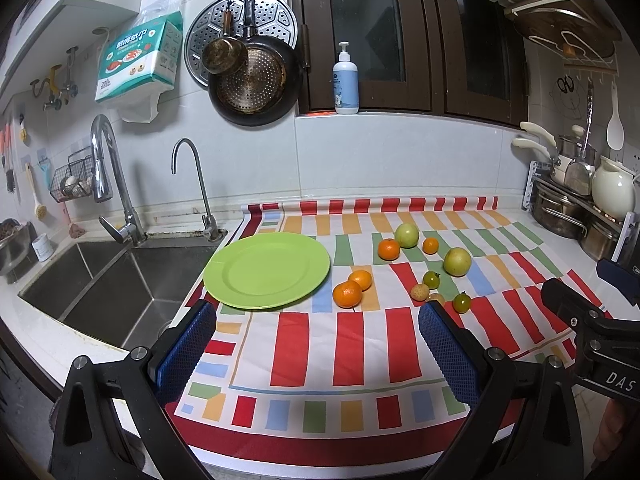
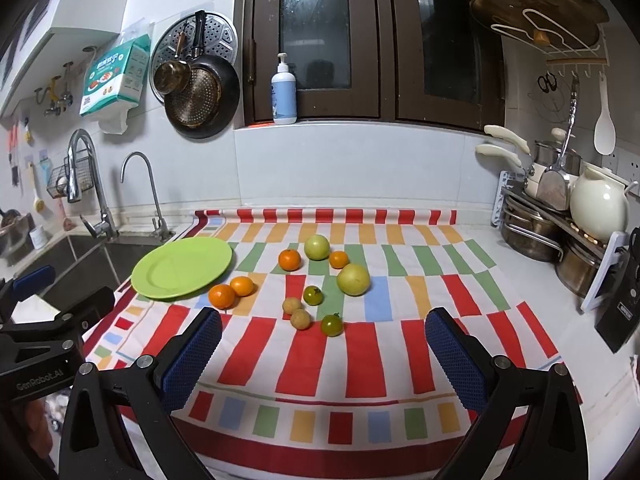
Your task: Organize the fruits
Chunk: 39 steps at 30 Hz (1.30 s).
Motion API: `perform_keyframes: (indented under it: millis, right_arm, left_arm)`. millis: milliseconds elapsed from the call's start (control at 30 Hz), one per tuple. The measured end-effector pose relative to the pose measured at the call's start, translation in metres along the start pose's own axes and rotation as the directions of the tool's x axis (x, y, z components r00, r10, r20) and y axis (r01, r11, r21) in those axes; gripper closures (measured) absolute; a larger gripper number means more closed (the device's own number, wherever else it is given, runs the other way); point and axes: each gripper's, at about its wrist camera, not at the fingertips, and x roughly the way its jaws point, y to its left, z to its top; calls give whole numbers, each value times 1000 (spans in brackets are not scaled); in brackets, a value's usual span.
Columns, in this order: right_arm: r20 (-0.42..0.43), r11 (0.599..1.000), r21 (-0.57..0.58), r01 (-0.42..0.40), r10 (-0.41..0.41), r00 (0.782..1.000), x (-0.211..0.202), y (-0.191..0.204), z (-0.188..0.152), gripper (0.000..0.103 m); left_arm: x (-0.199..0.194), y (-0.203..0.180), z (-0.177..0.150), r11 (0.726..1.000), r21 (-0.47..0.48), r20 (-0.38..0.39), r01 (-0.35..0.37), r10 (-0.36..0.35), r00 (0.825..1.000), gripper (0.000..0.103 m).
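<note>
Left claw [image 1: 316, 344]: jaws spread wide, nothing between them, hovering over the near edge of the striped cloth [image 1: 352, 348] on the bench [image 1: 560, 232]. Right claw [image 2: 322, 350]: likewise wide open and empty, beside the left one.

Right wrist view, fruit on the cloth, near to far. A small green tomato [image 2: 332, 325] lies at 12 o'clock from the claw, with two tan longans [image 2: 300, 319] just beside it at 9 o'clock. A second green tomato [image 2: 313, 295] sits beyond them. Two oranges [image 2: 222, 295], touching, lie at 11 o'clock, just beside the green plate [image 2: 182, 268], which holds no fruit. A yellow-green apple [image 2: 353, 279] is at 1 o'clock. Farthest are two more oranges [image 2: 289, 260] flanking a second apple [image 2: 317, 247].

The sink [image 1: 100, 280] lies at 9 o'clock from the plate.
</note>
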Motion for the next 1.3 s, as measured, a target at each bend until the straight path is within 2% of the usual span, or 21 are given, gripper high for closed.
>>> perform_keyframes:
  millis: [767, 1300]
  right_arm:
    - [-1, 1000, -7, -5, 5, 1000, 2, 4, 2, 0]
    - [-81, 1000, 13, 7, -6, 997, 47, 12, 5, 0]
  left_arm:
    - [6, 3, -1, 1000, 4, -6, 4, -4, 1000, 0]
    - [64, 10, 5, 998, 44, -105, 43, -38, 994, 0]
